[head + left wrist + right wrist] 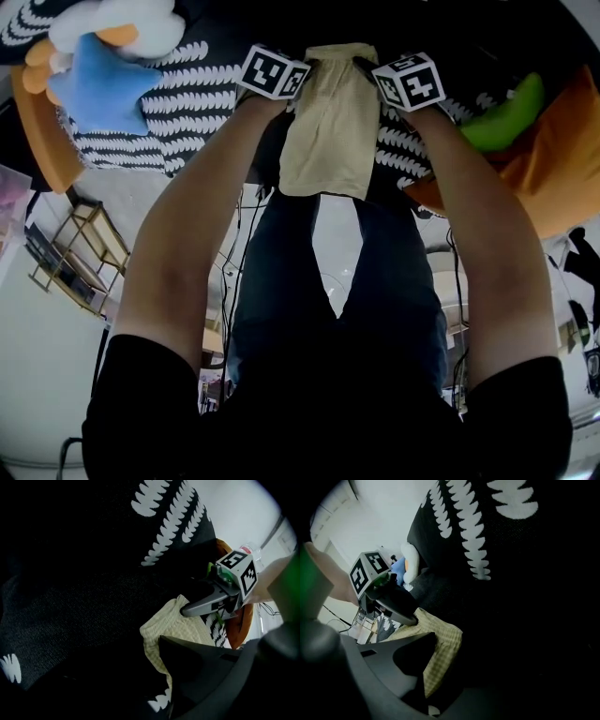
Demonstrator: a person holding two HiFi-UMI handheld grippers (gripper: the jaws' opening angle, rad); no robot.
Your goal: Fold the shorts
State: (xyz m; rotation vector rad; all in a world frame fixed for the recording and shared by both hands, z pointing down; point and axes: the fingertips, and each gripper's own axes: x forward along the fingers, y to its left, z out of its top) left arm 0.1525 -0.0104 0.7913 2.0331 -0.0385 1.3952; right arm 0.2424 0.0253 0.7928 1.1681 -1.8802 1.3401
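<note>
Beige shorts [328, 122] lie on black patterned blanket [197, 103]

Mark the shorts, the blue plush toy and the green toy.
shorts [328, 131], head view, middle of the cloth
blue plush toy [98, 86], head view, its middle
green toy [506, 117], head view, its middle

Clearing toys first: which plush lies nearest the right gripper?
The green plush, close by the right gripper; the blue plush lies beyond the left gripper.
</note>
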